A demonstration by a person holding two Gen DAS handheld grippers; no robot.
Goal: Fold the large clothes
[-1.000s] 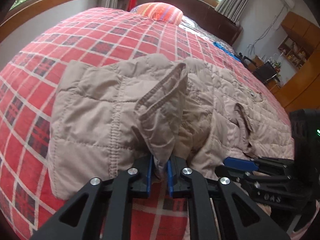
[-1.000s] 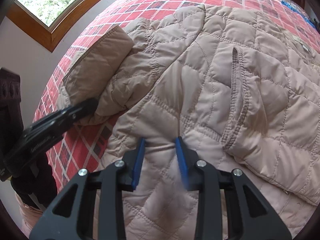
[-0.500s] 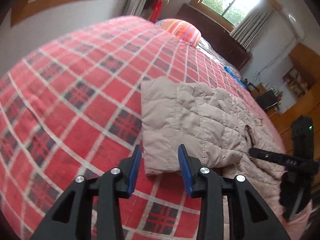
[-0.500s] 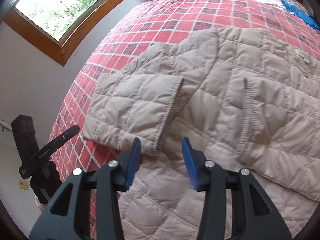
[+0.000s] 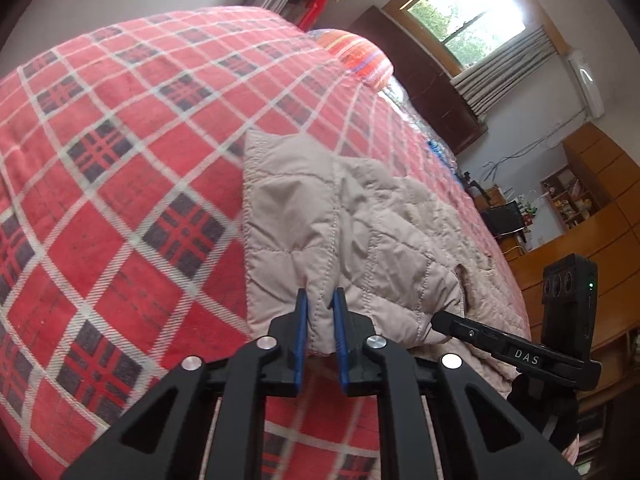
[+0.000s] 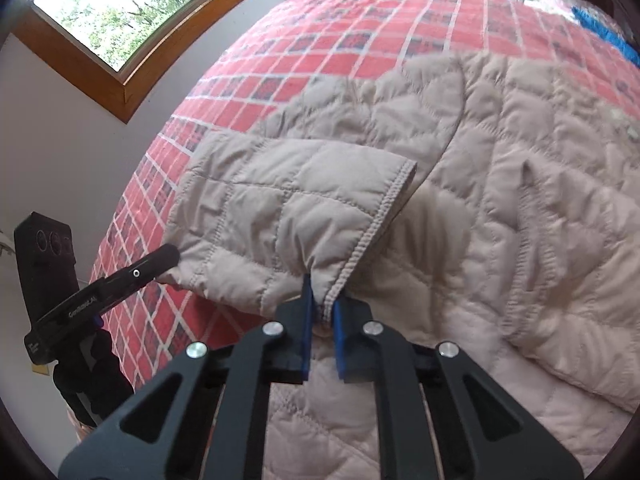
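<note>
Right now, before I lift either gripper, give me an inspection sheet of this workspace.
Surface: red plaid bedspread, mostly bare left of the garment.
Job's things: beige quilted jacket, sleeve folded across its body.
Clutter: orange striped pillow at the bed's far end; blue item near the far edge.
Grippers: left gripper pinching the sleeve's edge; right gripper pinching the sleeve's stitched cuff hem.
Cables: wires on the far wall.
Surroundings: windows, wooden cabinets.
</note>
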